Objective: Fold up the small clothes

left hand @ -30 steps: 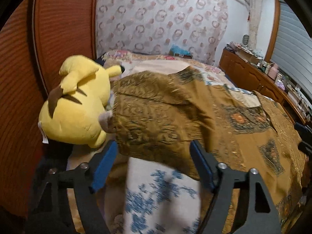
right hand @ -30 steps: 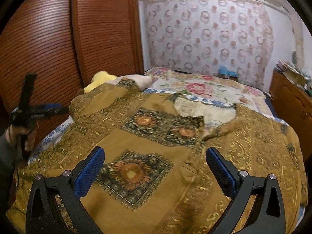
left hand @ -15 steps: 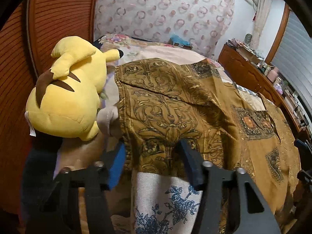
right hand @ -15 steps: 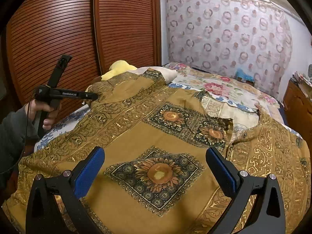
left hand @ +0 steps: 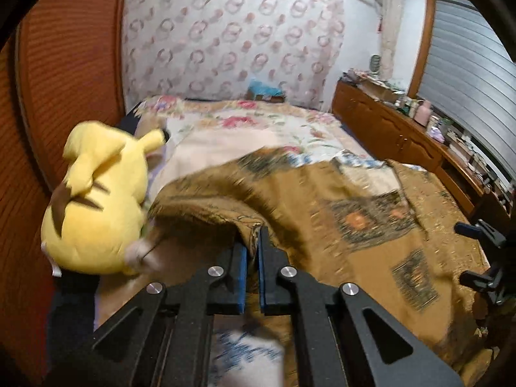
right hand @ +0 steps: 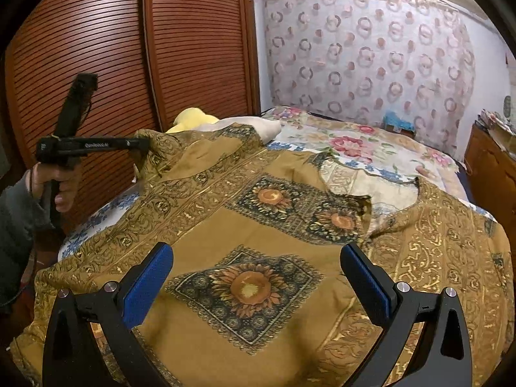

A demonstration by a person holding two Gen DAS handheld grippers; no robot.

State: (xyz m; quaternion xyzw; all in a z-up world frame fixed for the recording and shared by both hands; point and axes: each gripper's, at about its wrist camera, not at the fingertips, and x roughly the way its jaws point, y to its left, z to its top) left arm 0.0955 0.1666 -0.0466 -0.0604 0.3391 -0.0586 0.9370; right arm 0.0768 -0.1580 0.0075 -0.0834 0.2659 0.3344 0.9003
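Left claw (left hand: 252, 242): pinched together on the shirt's sleeve edge, lifting it off the bed.
Right claw (right hand: 256, 277): spread wide, holding nothing, above the shirt's front.
Shirt (right hand: 258, 225): ochre, sunflower panels, spread across the bed (right hand: 371, 142).
Plush (left hand: 96, 200): yellow, just left of the raised sleeve.

Wood slat wardrobe (right hand: 129, 48); ring-print wall (right hand: 371, 58), dresser (left hand: 393, 129), window blind (left hand: 474, 45)
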